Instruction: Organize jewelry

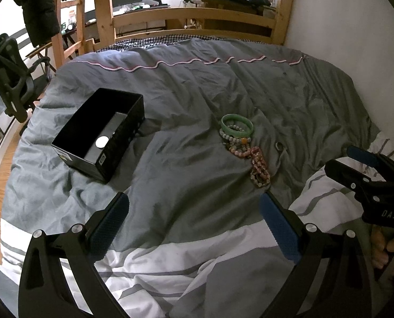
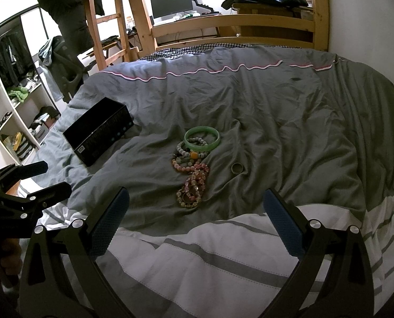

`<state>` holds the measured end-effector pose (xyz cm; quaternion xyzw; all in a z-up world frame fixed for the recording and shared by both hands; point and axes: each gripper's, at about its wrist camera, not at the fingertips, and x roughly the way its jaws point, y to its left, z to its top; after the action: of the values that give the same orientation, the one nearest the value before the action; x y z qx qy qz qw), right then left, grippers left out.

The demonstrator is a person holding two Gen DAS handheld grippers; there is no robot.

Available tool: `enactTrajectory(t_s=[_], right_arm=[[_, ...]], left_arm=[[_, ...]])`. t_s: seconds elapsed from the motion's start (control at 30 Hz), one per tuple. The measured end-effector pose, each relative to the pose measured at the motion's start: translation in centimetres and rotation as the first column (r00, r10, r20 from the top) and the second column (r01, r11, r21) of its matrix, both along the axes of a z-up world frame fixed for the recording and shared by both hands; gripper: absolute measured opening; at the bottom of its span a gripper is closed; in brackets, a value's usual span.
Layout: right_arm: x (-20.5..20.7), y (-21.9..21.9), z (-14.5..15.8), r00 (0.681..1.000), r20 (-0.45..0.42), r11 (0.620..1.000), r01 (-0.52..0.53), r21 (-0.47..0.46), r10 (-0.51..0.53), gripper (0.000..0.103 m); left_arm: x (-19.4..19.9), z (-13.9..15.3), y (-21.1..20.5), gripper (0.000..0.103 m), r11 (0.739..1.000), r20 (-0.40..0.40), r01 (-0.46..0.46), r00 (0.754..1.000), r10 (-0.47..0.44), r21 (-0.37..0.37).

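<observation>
A pile of jewelry lies on the grey duvet: a green bangle (image 1: 236,125) (image 2: 202,139), several beaded bracelets (image 1: 259,168) (image 2: 191,182) and a small metal ring (image 1: 279,146) (image 2: 236,168) just right of them. An open black box (image 1: 101,135) (image 2: 99,129) sits to the left of the pile; something white and round shows inside it. My left gripper (image 1: 194,228) is open and empty, held above the duvet in front of the pile. My right gripper (image 2: 195,225) is open and empty, also short of the pile. Each gripper shows at the edge of the other's view.
The duvet (image 1: 197,92) is wrinkled, with white and grey stripes near me. A wooden footboard (image 1: 191,16) bounds the far end and a white wall (image 1: 342,26) the right side. A ladder (image 2: 104,21), an office chair (image 1: 11,79) and shelves (image 2: 19,111) stand left of the bed.
</observation>
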<state>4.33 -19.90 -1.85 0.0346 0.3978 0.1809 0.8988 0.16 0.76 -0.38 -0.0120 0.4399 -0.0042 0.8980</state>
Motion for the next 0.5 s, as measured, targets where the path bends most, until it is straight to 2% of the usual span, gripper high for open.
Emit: enactTrajectory(t_s=[0.5], right_arm=[[0.04,0.02,-0.06,1.000,-0.001,1.000,0.000,0.000,0.000,0.100]], left_arm=[[-0.08,-0.06,-0.05,0.097,1.000,-0.005,0.004,1.000,-0.004,-0.001]])
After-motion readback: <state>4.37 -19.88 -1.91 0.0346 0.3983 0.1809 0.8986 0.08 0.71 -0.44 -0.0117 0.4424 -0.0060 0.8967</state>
